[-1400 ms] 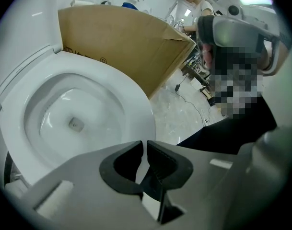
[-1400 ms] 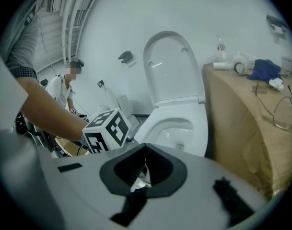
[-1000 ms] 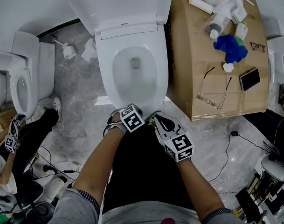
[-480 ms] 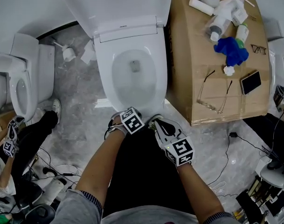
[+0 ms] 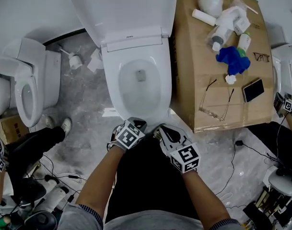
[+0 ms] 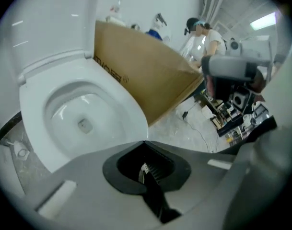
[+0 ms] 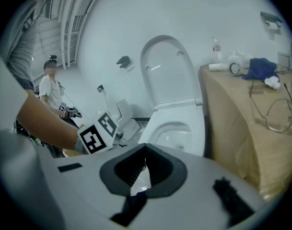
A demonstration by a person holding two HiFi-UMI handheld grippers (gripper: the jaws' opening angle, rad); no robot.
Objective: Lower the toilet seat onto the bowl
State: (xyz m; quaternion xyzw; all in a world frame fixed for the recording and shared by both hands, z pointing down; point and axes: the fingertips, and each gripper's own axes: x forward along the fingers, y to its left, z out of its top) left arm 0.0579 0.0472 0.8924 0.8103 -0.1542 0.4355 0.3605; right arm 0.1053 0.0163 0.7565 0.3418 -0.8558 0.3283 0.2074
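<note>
The white toilet [image 5: 136, 47] stands ahead of me, its lid [image 5: 126, 4] raised against the wall. The seat [image 5: 157, 87] lies flat on the bowl rim; it also shows in the left gripper view [image 6: 122, 104] and in the right gripper view [image 7: 189, 121]. My left gripper [image 5: 136, 124] hovers just short of the front rim. Its jaws have just been closing and are now shut with nothing between them [image 6: 145, 141]. My right gripper [image 5: 157, 128] is beside it, also in front of the rim, its jaw tips meeting on nothing [image 7: 146, 146].
A tall cardboard box [image 5: 198, 80] stands tight against the toilet's right side, carrying bottles, a blue cloth [image 5: 234, 60], glasses [image 5: 215, 97] and a phone [image 5: 253, 90]. A second toilet [image 5: 28, 87] stands at the left. Another person's leg [image 5: 35, 143] and cables are on the floor.
My left gripper has drawn back from the toilet's front rim towards me and rolled a little. The right gripper has stayed where it was.
</note>
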